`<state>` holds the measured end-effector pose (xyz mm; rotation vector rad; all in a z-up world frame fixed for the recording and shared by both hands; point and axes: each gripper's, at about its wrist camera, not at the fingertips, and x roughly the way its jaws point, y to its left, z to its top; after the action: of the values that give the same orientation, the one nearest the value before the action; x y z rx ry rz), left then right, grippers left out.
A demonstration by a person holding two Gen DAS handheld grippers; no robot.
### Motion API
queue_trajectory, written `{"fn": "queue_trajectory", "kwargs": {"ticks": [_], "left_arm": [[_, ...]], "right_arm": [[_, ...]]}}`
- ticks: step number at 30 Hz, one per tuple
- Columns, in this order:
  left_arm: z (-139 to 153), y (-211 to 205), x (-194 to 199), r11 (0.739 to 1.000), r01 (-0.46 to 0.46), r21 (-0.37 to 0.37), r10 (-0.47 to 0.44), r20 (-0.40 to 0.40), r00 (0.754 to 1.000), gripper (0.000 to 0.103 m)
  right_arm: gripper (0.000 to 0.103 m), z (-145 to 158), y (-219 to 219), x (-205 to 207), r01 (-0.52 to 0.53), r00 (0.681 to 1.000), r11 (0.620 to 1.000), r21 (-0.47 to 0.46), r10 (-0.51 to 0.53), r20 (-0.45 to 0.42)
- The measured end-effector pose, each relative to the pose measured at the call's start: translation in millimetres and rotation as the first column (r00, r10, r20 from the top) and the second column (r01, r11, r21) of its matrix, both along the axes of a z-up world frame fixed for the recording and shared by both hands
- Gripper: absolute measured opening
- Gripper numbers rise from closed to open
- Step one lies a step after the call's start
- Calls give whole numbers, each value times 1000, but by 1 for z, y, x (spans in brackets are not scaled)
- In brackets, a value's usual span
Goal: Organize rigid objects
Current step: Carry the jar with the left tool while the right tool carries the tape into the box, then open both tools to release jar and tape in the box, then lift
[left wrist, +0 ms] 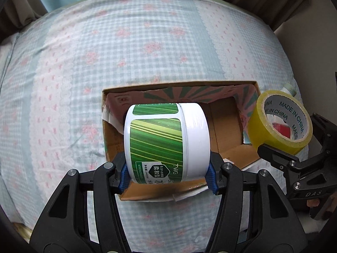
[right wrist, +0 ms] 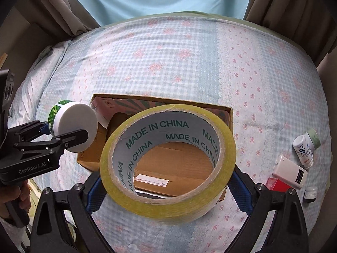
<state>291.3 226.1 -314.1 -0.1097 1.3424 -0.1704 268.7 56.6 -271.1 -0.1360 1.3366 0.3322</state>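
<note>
My left gripper (left wrist: 168,179) is shut on a white jar with a green label (left wrist: 166,141), held on its side above the near left part of an open cardboard box (left wrist: 229,124). The jar also shows in the right wrist view (right wrist: 73,126), over the box's left edge (right wrist: 90,158). My right gripper (right wrist: 166,187) is shut on a roll of yellow tape (right wrist: 168,162), held above the box's near right side. The tape also shows in the left wrist view (left wrist: 282,122), just right of the box.
The box lies on a bed with a checked floral sheet (right wrist: 189,63). To the right lie two small white bottles (right wrist: 303,149), a white device (right wrist: 290,171), a red box (right wrist: 278,184) and a small dark jar (right wrist: 310,194). Curtains hang behind the bed.
</note>
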Motion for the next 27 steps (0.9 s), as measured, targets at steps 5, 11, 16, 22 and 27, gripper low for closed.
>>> {"fn": "queue_trajectory", "kwargs": {"ticks": [5, 11, 16, 22, 27], "left_arm": [[-47, -5, 18, 999, 25, 20, -24, -68, 997, 52], [-73, -7, 32, 998, 49, 41, -44, -112, 993, 52], [-65, -8, 38, 996, 34, 80, -27, -80, 996, 57], [-60, -5, 35, 996, 40, 77, -34, -67, 997, 103], [-54, 4, 24, 996, 18, 85, -12, -69, 998, 103]], "right_arm": [[98, -60, 13, 17, -133, 988, 988, -80, 125, -92], [98, -94, 23, 28, -200, 973, 977, -77, 189, -129], [102, -104, 17, 35, -163, 982, 985, -46, 158, -101], [103, -99, 10, 28, -207, 977, 975, -76, 202, -67], [103, -91, 0, 16, -208, 977, 972, -107, 201, -76]]}}
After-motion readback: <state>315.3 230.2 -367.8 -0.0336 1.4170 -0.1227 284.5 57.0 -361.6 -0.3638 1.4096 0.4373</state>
